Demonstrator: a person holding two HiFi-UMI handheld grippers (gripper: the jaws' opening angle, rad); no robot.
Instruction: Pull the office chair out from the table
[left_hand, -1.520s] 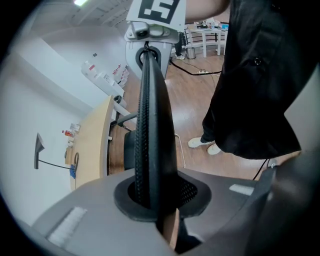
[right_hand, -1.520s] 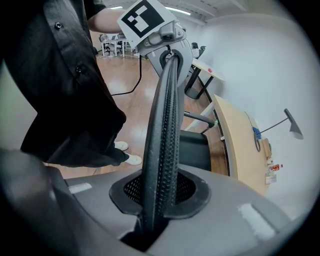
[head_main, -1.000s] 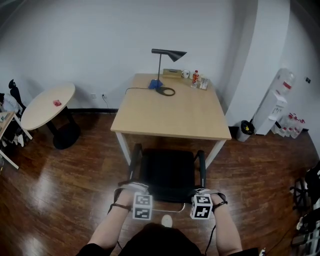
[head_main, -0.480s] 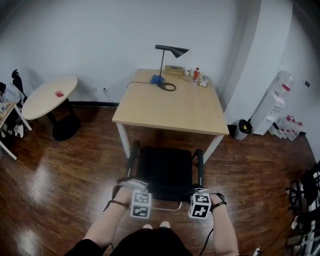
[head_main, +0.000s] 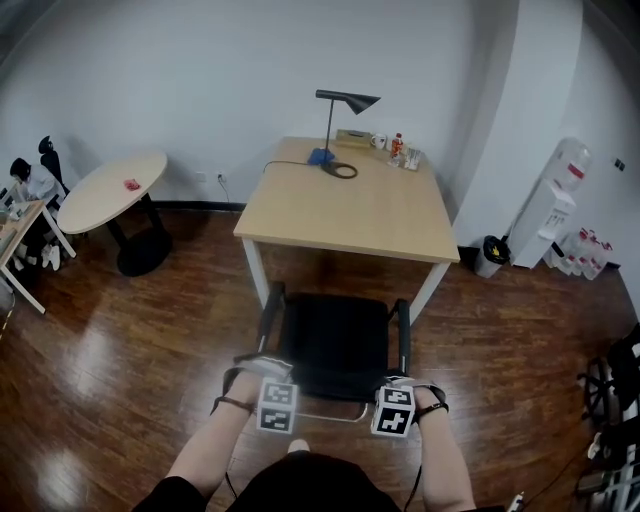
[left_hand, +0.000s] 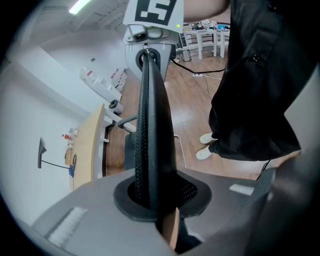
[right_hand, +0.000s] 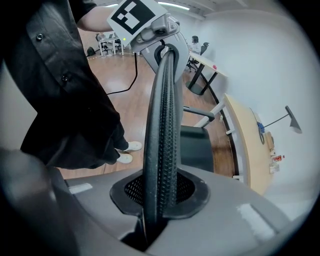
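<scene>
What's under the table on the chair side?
Under the table edge show its two white front legs and wood floor; the chair looks drawn out from it. Farther under, the tabletop covers everything.

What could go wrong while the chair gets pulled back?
The left tongs and right tongs pinch only the thin top edge of the chair back. The right ones have just been closing on it, so a hard tug might slip them off. The person's shoes are close behind it, so it could bump their feet.
</scene>
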